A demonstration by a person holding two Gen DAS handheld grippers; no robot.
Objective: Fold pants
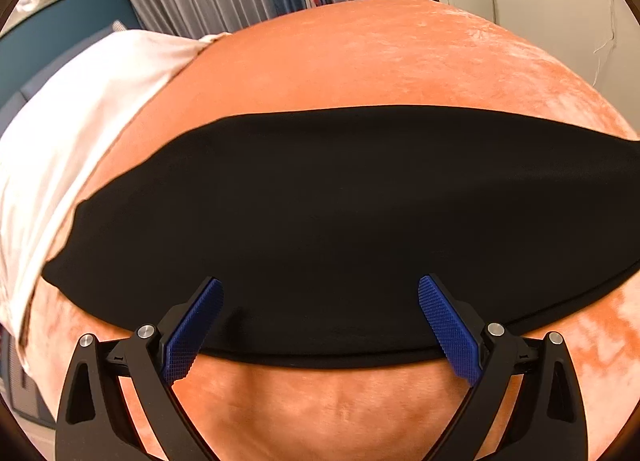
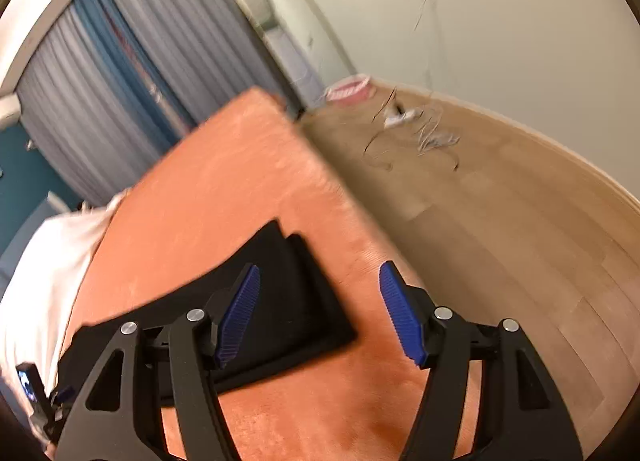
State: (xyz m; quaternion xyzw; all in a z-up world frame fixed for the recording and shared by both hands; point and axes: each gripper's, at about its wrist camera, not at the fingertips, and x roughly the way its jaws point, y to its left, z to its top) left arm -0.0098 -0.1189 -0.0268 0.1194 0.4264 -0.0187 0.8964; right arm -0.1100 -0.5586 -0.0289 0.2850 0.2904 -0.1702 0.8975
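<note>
Left wrist view —
Pants: black soft-fabric pants [image 1: 328,221] lay flat in a long folded band across the orange velvety bed cover [image 1: 400,61]; near edge showed stacked layers, so prob. already folded lengthwise.
Left gripper: black two-finger left gripper w/ blue ribbed pads [image 1: 320,325] hung over the near edge of the pants.
Fingers: spread wide, nothing between them; pad tips looked just above the cloth, touching or not I couldn't tell.
Other: white sheet or pillow [image 1: 80,121] at the left, its edge just beside the pants' end.
Risk: if the jaws shut here they might catch only the top layer, and the stack would peel apart on the lift.

Right wrist view —
Pants: far end of the pants [image 2: 288,301] sat near the bed's side edge, wood-plank floor [image 2: 500,221] beyond; two layers stepped at the corner, not flush.
Right gripper: matching black right gripper w/ blue pads [image 2: 320,313] was angled over that end.
Fingers: apart, about mid-width, holding nothing; left pad over cloth, right pad over bare cover.
Picture: blurred, so contact unclear.
Risk: a pull toward the bed edge could drag the end off the side; uneven corner layers would give a crooked next fold unless squared first.
</note>
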